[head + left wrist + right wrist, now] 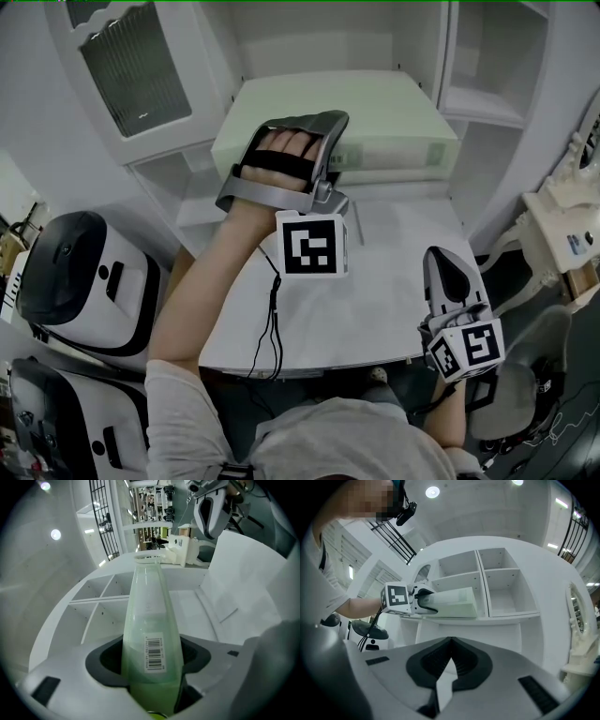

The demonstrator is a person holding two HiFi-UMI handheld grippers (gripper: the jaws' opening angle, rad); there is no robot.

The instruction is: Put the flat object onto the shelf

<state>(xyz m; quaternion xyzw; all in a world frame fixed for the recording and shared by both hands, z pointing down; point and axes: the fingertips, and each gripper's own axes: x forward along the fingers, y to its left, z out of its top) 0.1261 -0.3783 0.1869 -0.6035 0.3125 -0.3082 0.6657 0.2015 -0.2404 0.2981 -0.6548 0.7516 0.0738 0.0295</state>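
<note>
Head view steeply down on bench [394, 291] and shelf [480, 105], left gripper view close to shelf, right gripper view farther back, same shelf.

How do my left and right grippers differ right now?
The left gripper is clamped on the pale green flat box; the right gripper is shut on nothing. The left gripper reaches forward to the shelf; the right gripper hangs back by the near edge of the table. Both carry a marker cube.
</note>
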